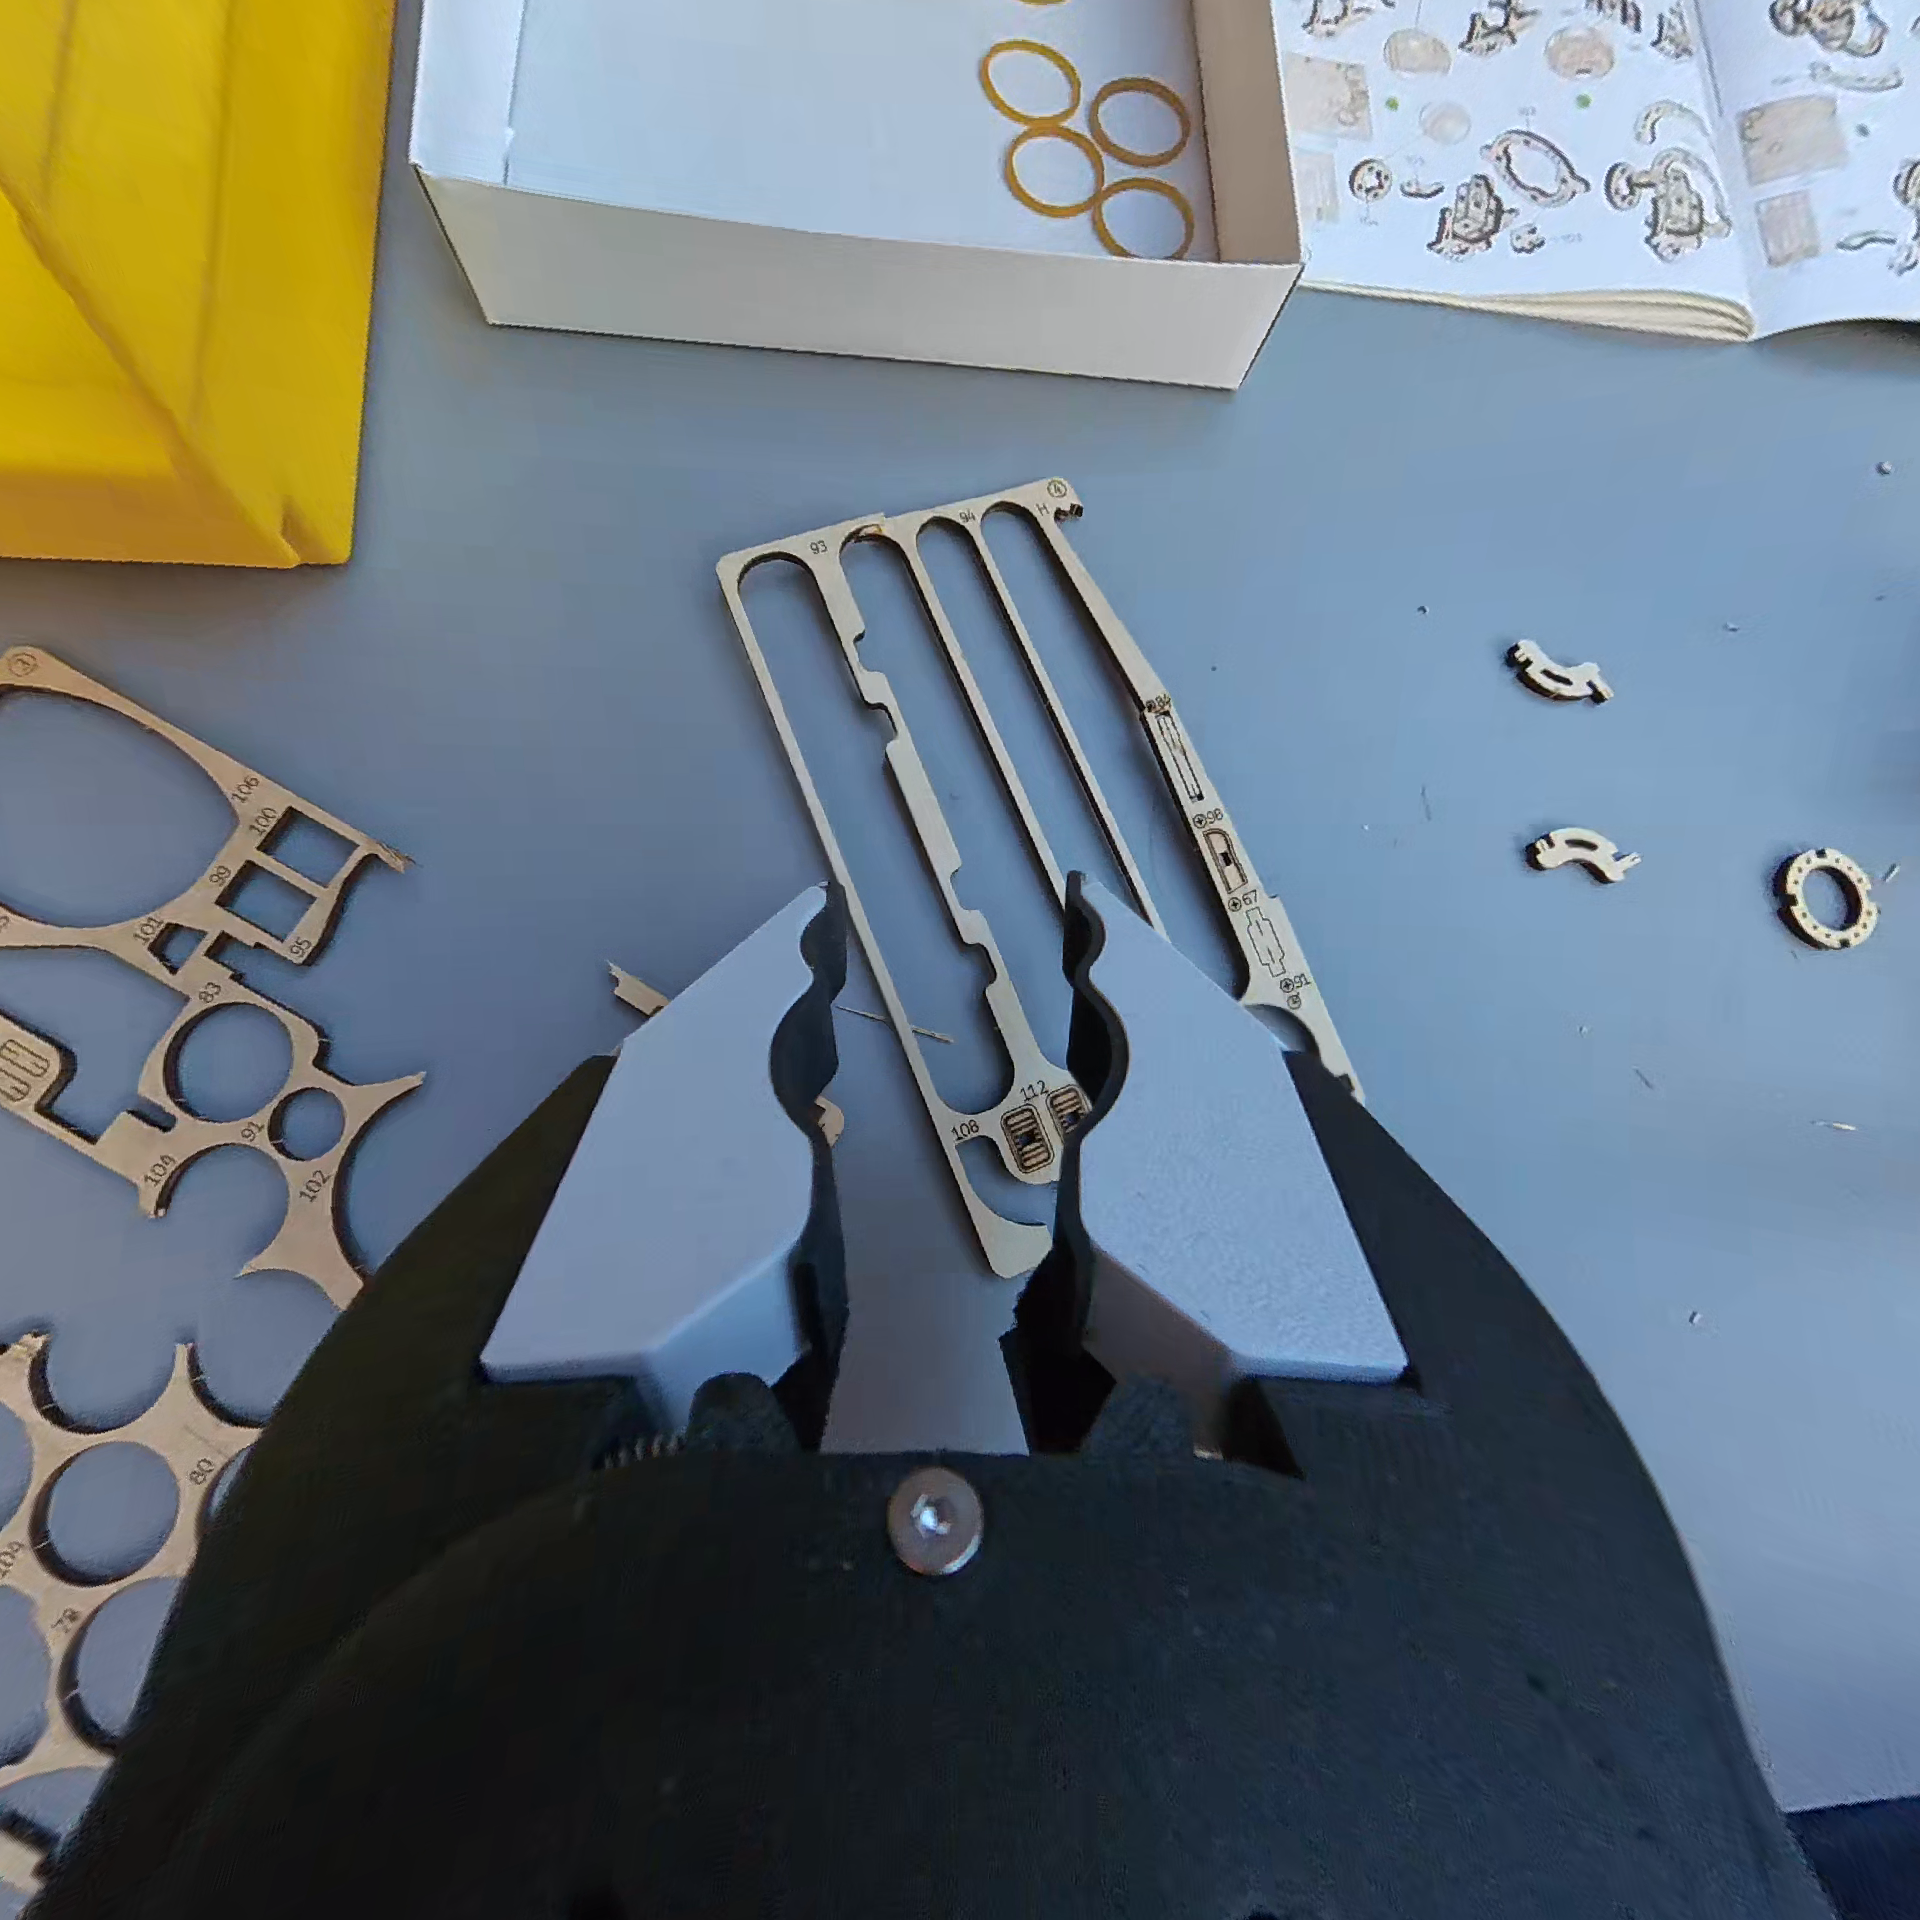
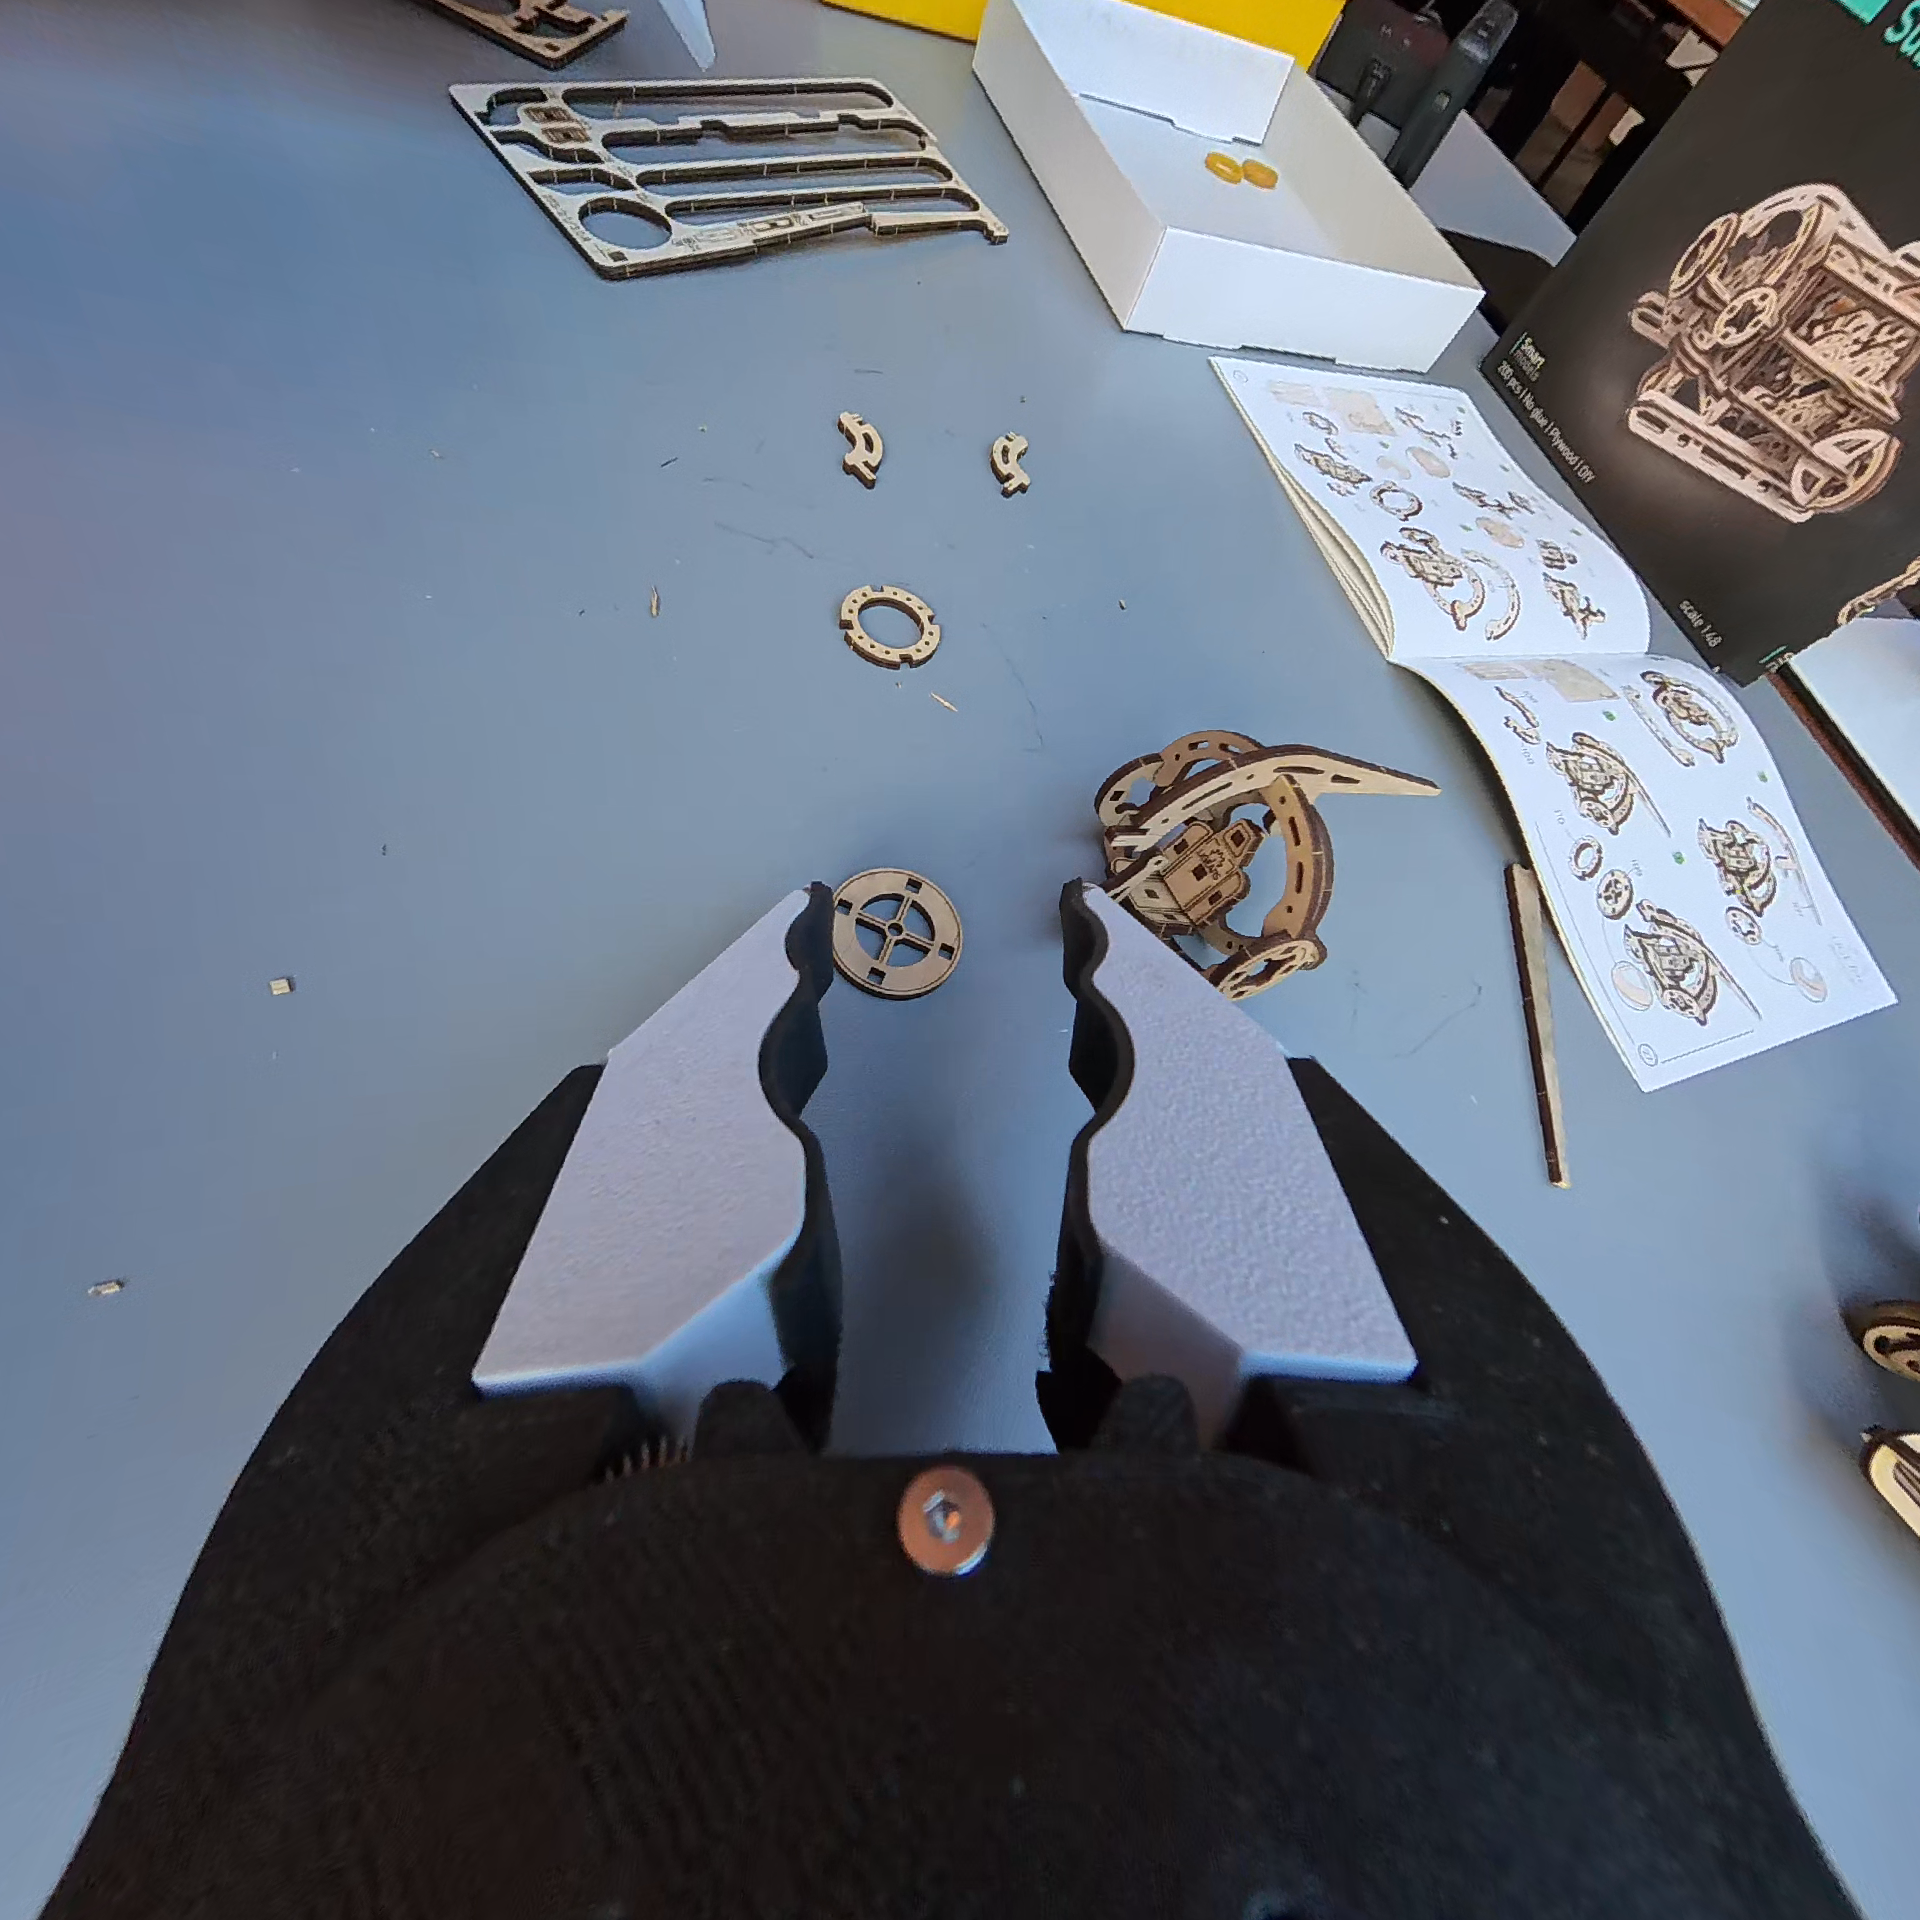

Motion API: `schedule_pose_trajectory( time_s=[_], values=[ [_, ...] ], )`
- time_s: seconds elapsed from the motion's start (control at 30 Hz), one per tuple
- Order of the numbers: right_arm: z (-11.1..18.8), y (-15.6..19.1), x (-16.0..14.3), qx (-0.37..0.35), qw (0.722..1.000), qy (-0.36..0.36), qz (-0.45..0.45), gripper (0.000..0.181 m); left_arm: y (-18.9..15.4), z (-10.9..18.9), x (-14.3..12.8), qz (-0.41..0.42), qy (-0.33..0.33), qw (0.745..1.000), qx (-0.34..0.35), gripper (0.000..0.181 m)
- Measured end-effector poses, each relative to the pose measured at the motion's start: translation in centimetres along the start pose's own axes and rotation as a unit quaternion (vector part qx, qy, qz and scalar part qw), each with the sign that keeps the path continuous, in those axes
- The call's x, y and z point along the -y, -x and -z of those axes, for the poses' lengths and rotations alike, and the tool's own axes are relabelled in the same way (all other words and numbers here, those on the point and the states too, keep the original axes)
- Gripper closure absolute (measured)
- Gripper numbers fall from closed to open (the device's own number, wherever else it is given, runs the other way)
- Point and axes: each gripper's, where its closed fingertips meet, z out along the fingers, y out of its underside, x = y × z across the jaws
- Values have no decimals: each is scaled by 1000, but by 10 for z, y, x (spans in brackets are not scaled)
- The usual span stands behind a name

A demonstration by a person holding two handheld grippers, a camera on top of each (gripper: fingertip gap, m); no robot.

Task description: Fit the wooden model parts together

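The left gripper [image 1: 948,894] is hanging over the grey table [image 1: 1558,1299] with its fingers spread and nothing between them. Under it a wooden parts sheet [image 1: 940,821] with long slots is lying flat, running from 6 o'clock toward 12 o'clock, a little tilted. At 9 o'clock two more punched-out sheets [image 1: 208,966] are lying, and at 11 o'clock a yellow bag [image 1: 177,260] is showing. A white box [image 1: 862,291] at 12 o'clock is holding yellow rings [image 1: 1091,156], and the open instruction booklet [image 1: 1610,156] is lying at 1 o'clock. At 3 o'clock two small curved pieces [image 1: 1558,670] and a notched ring [image 1: 1823,899] are lying apart from each other.

The right gripper [image 2: 940,899] is also holding its fingers spread and empty. A round spoked wooden disc [image 2: 897,933] is lying flat on the table just beside the left fingertip [image 2: 805,914]. The half-built wooden model [image 2: 1216,852] is resting at 1 o'clock, partly behind the right fingertip; whether they are touching I cannot tell. A thin wooden stick [image 2: 1536,1023] is lying at 3 o'clock, beside the booklet [image 2: 1558,727]. The dark kit box [image 2: 1745,312] is standing at 2 o'clock.
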Motion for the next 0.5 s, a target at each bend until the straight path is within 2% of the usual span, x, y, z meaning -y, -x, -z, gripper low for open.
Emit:
schedule_pose_trajectory(
  time_s=[0.03,0.2,0.4,0.5],
  values=[
    [0,0,0,0,1000,0,0,138,-1,-1,-1,-6,3,1000,2,141],
    [0,1,1,0,1000,-2,7,138,0,-10,-13,-32,32,999,17,143],
    [0,1,1,1,1000,-3,6,139,3,-10,-13,-51,34,998,29,148],
    [1,2,1,1,1000,-4,7,139,5,-7,-6,-48,14,998,33,150]
  ],
)
